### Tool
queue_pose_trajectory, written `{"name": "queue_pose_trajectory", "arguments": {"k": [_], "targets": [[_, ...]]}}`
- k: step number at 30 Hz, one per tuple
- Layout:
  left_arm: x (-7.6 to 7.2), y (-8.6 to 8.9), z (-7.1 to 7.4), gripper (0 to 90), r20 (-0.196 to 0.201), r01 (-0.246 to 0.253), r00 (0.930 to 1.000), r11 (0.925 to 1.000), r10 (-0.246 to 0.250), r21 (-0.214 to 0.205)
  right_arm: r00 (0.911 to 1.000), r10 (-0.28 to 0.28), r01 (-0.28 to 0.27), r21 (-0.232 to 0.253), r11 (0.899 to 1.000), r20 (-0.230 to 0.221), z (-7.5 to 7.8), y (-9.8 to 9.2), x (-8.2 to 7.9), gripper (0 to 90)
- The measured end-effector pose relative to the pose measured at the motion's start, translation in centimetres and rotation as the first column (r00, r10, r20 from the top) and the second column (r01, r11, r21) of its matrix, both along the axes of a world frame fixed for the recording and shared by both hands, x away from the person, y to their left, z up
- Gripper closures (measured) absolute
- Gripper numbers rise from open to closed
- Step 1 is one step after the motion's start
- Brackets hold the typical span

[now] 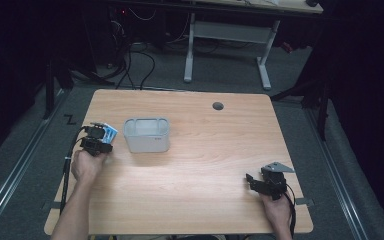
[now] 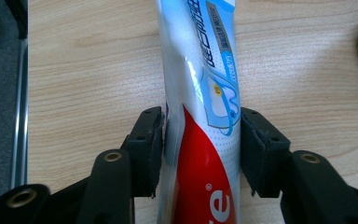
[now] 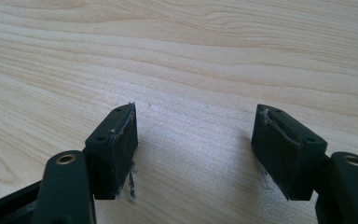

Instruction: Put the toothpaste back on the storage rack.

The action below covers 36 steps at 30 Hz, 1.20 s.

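We see left gripper [image 2: 200,140] jaws pinching the soft white, blue and red toothpaste tube [image 2: 200,93] mid-frame; it may squash or slip. Right gripper [image 3: 196,144] jaws gape wide, empty.

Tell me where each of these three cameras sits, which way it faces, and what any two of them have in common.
High view: above the person's side, looking forward and down on the wooden table; both forearms, left hand-held gripper and right hand-held gripper, grey bin.
Left gripper view: rides the left hand-held gripper, looking along its jaws closed on a toothpaste tube lying on the table.
Right gripper view: rides the right hand-held gripper, open jaws over bare wood.
Shared: high and left gripper views both show the tube.
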<state>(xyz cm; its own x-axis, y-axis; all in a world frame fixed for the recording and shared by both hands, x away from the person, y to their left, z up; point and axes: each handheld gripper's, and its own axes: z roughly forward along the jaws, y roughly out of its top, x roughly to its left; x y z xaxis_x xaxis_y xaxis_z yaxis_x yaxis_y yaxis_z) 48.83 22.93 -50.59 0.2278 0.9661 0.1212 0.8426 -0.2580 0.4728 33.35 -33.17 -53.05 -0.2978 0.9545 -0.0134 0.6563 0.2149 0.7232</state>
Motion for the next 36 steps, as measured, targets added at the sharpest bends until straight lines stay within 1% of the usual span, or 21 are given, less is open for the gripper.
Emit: {"name": "queue_pose_trajectory", "arguments": {"k": [4, 6, 8, 9, 12, 15, 18, 20, 24, 28, 30, 31, 33, 36], "targets": [[0.1, 0.0, 0.1, 55.6, -0.011, -0.003, 0.9999, 1.0, 0.003, -0.004, 1.0, 0.0, 0.0, 0.0, 1.0, 0.0, 0.0, 0.0, 0.0, 31.5], [0.2, 0.0, 0.1, 58.0, -0.012, 0.002, 0.9999, 1.0, -0.001, 0.007, 1.0, 0.0, 0.0, 0.0, 1.0, 0.0, 0.0, 0.0, 0.0, 31.5], [0.2, 0.1, 0.1, 60.2, -0.01, 0.0, 0.9999, 1.0, 0.0, 0.006, 1.0, 0.0, 0.0, 0.0, 1.0, 0.0, 0.0, 0.0, 0.0, 31.5], [0.2, 0.2, 0.2, 60.2, -0.013, -0.003, 0.9999, 1.0, 0.003, 0.002, 1.0, -0.001, 0.001, 0.001, 1.0, 0.0, 0.0, 0.0, 0.0, 31.5], [0.1, 0.4, 0.4, 64.6, -0.008, -0.014, 0.9999, 0.9998, 0.014, -0.017, 1.0, -0.001, 0.001, 0.001, 1.0, 0.0, 0.0, 0.0, 0.0, 31.5], [0.1, 0.6, 0.5, 66.4, -0.018, -0.016, 0.9997, 0.9996, 0.016, -0.023, 1.0, -0.001, 0.001, 0.001, 1.0, 0.0, 0.0, 0.0, 0.0, 31.4], [0.1, 0.7, 0.6, 67.1, -0.022, -0.019, 0.9996, 0.9994, 0.019, -0.028, 1.0, -0.001, 0.001, 0.001, 1.0, -0.001, 0.0, 0.0, 0.0, 31.4], [0.1, 0.8, 0.7, 67.5, -0.024, -0.027, 0.9994, 0.9986, 0.026, -0.045, 1.0, -0.001, 0.001, 0.001, 1.0, 0.0, 0.0, 0.0, 0.0, 31.4], [-0.1, 0.8, 0.9, 68.2, -0.034, -0.025, 0.9992, 0.9984, 0.023, -0.051, 1.0, -0.001, 0.001, 0.002, 1.0, -0.001, 0.0, 0.0, 0.0, 31.4], [-0.4, 0.9, 1.2, 68.5, -0.026, -0.021, 0.9995, 0.9974, 0.019, -0.069, 1.0, -0.001, 0.001, 0.001, 1.0, -0.001, 0.0, 0.0, 0.0, 31.3], [-0.5, 1.0, 1.6, 68.7, -0.012, -0.022, 0.9997, 0.9962, 0.021, -0.084, 1.0, -0.001, 0.001, 0.001, 1.0, -0.001, 0.0, 0.0, 0.0, 31.3], [-0.5, 1.0, 1.6, 68.8, -0.012, -0.022, 0.9997, 0.9962, 0.021, -0.084, 1.0, -0.001, 0.001, 0.001, 1.0, -0.001, 0.0, 0.0, 0.0, 31.3], [-0.8, 1.1, 2.1, 68.8, -0.002, -0.022, 0.9997, 0.9947, 0.022, -0.101, 1.0, -0.001, 0.001, 0.001, 1.0, -0.001, 0.0, 0.0, 0.0, 31.3], [-0.9, 1.1, 2.3, 68.9, 0.008, -0.019, 0.9998, 0.9942, 0.02, -0.106, 1.0, -0.001, 0.001, 0.002, 1.0, -0.001, 0.0, 0.0, 0.0, 31.3]]}}
